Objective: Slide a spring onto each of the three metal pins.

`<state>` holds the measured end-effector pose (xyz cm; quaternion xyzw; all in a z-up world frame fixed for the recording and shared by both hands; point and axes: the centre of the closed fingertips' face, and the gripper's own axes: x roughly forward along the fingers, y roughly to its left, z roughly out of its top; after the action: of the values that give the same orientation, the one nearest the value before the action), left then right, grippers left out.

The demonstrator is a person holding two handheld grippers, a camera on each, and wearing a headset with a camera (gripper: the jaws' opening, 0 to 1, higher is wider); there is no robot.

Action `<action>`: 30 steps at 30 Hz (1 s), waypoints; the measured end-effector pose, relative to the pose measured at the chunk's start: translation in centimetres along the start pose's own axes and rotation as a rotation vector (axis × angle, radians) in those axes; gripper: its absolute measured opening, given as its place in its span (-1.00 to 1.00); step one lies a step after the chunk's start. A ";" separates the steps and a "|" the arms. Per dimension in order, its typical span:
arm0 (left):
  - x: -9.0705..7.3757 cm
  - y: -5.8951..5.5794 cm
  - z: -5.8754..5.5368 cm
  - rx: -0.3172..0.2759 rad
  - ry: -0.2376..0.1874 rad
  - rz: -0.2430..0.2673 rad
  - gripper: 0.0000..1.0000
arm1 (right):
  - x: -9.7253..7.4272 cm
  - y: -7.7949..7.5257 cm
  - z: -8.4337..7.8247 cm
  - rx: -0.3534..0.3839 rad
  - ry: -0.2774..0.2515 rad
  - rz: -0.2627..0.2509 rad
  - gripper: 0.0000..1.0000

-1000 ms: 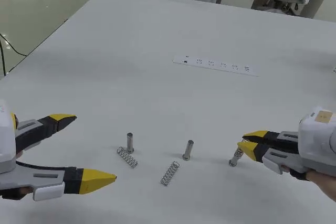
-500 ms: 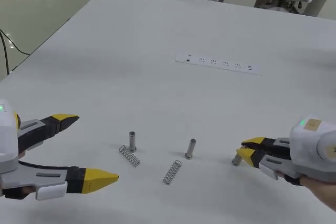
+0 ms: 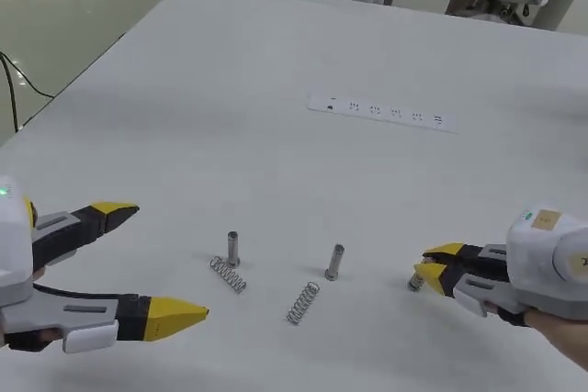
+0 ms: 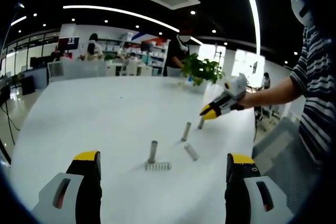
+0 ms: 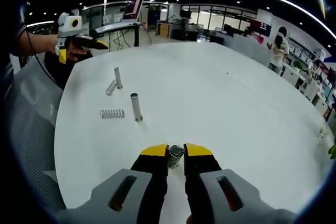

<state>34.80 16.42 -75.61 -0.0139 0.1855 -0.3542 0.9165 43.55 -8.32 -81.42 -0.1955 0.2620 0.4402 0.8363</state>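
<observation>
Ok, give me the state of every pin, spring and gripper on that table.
Left gripper, open, empty.
Right gripper, shut on the right spring.
Right spring, upright, apparently around the right pin.
Left pin, upright, bare.
Middle pin, upright, bare.
Left spring, lying flat beside the left pin.
Middle spring, lying flat, apart from the middle pin.

The left gripper [image 3: 163, 262] and right gripper [image 3: 424, 263] are white, black-jawed, yellow-tipped — the sleeve [image 4: 313, 69] is striped.
</observation>
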 end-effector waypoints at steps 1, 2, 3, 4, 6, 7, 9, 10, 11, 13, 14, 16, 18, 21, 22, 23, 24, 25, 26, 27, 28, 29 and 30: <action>0.0 -0.1 0.0 -0.001 0.000 -0.002 0.93 | 0.0 0.0 0.0 0.002 0.003 0.000 -0.83; 0.0 -0.1 0.0 -0.001 0.002 -0.003 0.93 | 0.0 0.0 0.0 0.004 0.005 -0.001 -0.83; 0.0 -0.1 0.0 0.001 0.002 -0.002 0.93 | 0.0 0.0 0.0 0.001 0.007 0.001 -0.83; 0.0 -0.1 0.0 -0.001 0.000 -0.001 0.93 | 0.0 0.0 0.0 -0.002 0.007 0.000 -0.83; -0.1 -0.2 0.1 -0.008 -0.007 -0.001 0.93 | -0.1 0.0 0.2 0.005 0.002 0.001 -0.82; -0.1 -0.2 0.1 -0.008 -0.007 -0.001 0.93 | -0.1 -0.1 0.3 0.008 -0.001 -0.003 -0.81; -0.1 -0.2 0.1 -0.004 -0.004 -0.002 0.93 | -0.3 -0.1 0.6 0.012 -0.009 -0.005 -0.81; -0.1 -0.2 0.1 -0.004 -0.003 -0.003 0.93 | -0.4 -0.1 0.7 0.012 -0.012 -0.004 -0.81; -0.1 -0.2 0.1 -0.004 -0.003 -0.005 0.93 | -0.5 0.0 0.9 0.012 -0.015 -0.002 -0.81; -0.1 -0.2 0.2 -0.001 -0.002 -0.005 0.93 | -0.7 0.0 1.1 0.010 -0.019 -0.004 -0.80; -0.1 -0.2 0.2 0.000 -0.003 -0.005 0.93 | -0.9 -0.1 1.2 0.006 -0.022 -0.006 -0.81; 0.0 -0.1 0.4 -0.001 -0.006 -0.004 0.93 | -1.1 -0.1 1.4 0.013 -0.030 -0.006 -0.81; 0.0 -0.1 0.5 0.001 -0.008 -0.004 0.93 | -1.4 0.0 1.7 0.013 -0.038 -0.006 -0.81; 0.0 -0.2 0.7 0.003 -0.007 -0.005 0.93 | -1.7 0.3 2.0 0.015 -0.050 -0.005 -0.80; 0.1 -0.2 0.7 0.003 -0.008 -0.006 0.93 | -1.8 0.3 2.1 0.017 -0.053 -0.005 -0.79; 0.1 -0.2 0.7 0.002 -0.008 -0.007 0.93 | -1.9 0.4 2.3 0.020 -0.059 -0.007 -0.78; 0.1 -0.2 0.7 0.003 -0.008 -0.007 0.93 | -2.1 0.5 2.4 0.023 -0.064 -0.004 -0.78; 0.1 -0.2 0.7 0.004 -0.006 -0.007 0.93 | -2.2 0.6 2.5 0.022 -0.067 -0.002 -0.78; 0.1 -0.2 0.7 0.005 -0.004 -0.007 0.93 | -2.3 0.8 2.6 0.019 -0.071 -0.002 -0.78; 0.1 -0.2 0.7 0.004 -0.004 -0.007 0.93 | -2.5 0.9 2.7 0.015 -0.074 0.001 -0.78; 0.1 -0.2 0.7 0.003 -0.003 -0.008 0.93 | -2.6 1.1 2.8 0.015 -0.078 0.006 -0.78; 0.1 -0.2 0.7 0.004 -0.003 -0.008 0.93 | -2.8 1.3 2.9 0.017 -0.082 0.010 -0.78; 0.1 -0.2 0.6 0.004 -0.002 -0.007 0.93 | -2.9 1.4 3.0 0.015 -0.083 0.011 -0.78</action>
<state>34.92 16.14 -75.00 -0.0133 0.1838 -0.3579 0.9154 41.76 -7.71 -77.45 -0.1691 0.2317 0.4506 0.8454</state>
